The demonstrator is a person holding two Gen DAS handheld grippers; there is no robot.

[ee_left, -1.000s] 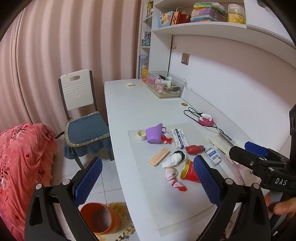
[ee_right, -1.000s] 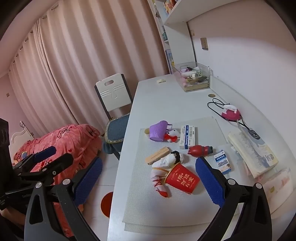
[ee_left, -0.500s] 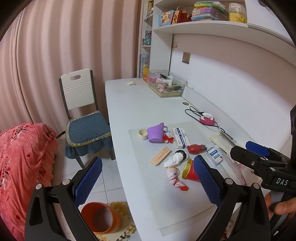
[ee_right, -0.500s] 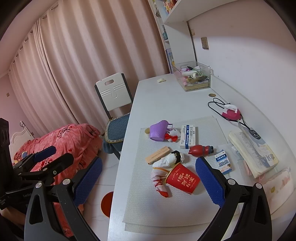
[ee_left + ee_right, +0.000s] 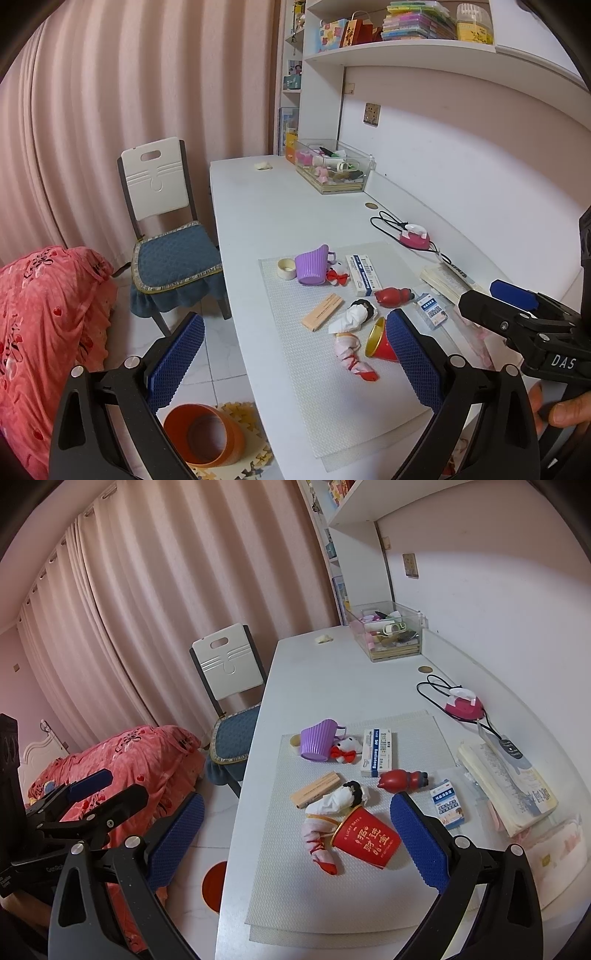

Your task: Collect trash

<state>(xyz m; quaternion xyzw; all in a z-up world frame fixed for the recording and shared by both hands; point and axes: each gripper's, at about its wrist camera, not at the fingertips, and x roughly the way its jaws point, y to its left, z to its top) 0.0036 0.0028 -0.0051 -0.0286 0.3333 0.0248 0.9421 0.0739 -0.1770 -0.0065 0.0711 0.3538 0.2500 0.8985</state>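
Note:
Loose items lie on a white mat [image 5: 413,734] on the white desk: a tipped red paper cup [image 5: 365,837] [image 5: 380,345], a doll in white and red cloth [image 5: 332,808], a wooden block [image 5: 314,789], a purple cup [image 5: 318,739], a white and blue box [image 5: 377,752], a red toy bottle [image 5: 400,779], a small blue box [image 5: 448,804] and a tape roll [image 5: 286,268]. An orange bin [image 5: 204,435] stands on the floor beside the desk. My left gripper [image 5: 291,365] and my right gripper [image 5: 295,842] are open and empty, held above the desk's near edge.
A white chair with a blue cushion [image 5: 170,254] stands at the desk's left. A pink bedspread [image 5: 122,764] lies further left. A clear box of clutter [image 5: 388,631], a pink mask with cords [image 5: 461,703] and a stack of papers [image 5: 506,775] sit along the wall side.
Both grippers have pulled back slightly from the desk; the items look a little smaller and further. Nothing on the desk has moved.

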